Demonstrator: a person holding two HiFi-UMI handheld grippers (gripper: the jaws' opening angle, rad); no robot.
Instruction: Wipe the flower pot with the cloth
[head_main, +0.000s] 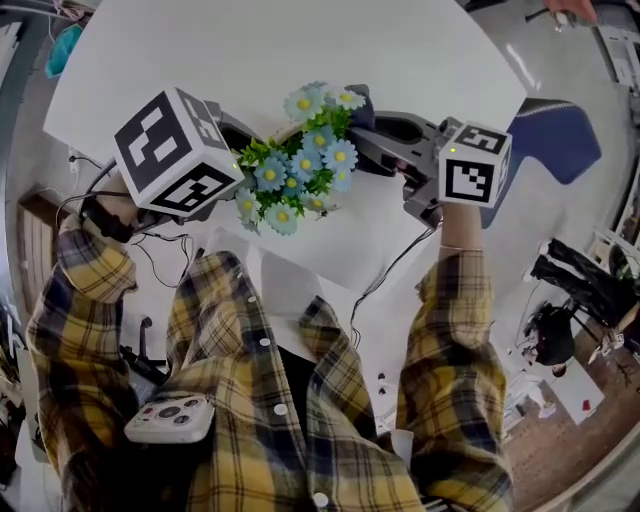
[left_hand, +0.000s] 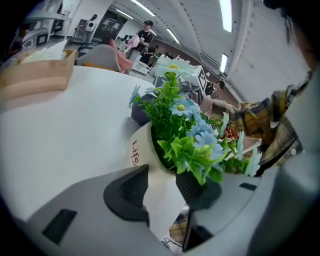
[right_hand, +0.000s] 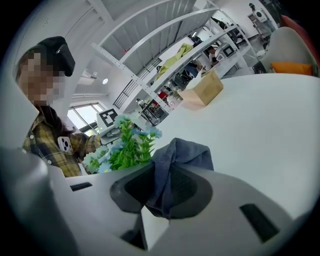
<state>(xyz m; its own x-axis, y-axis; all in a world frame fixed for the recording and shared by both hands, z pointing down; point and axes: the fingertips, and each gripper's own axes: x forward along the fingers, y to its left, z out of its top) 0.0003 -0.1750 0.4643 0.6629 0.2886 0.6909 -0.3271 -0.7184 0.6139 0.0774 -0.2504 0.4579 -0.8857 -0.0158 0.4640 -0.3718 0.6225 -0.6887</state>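
Between the jaws of the left claw (left_hand: 162, 179), the white flower pot (left_hand: 144, 142) sits clamped. The right claw (right_hand: 159, 189) pinches the blue cloth (right_hand: 184, 154).

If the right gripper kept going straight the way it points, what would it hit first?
Probably the flowers just ahead; its held cloth would touch them first. The right gripper aims slightly to their side, so I'm not certain.
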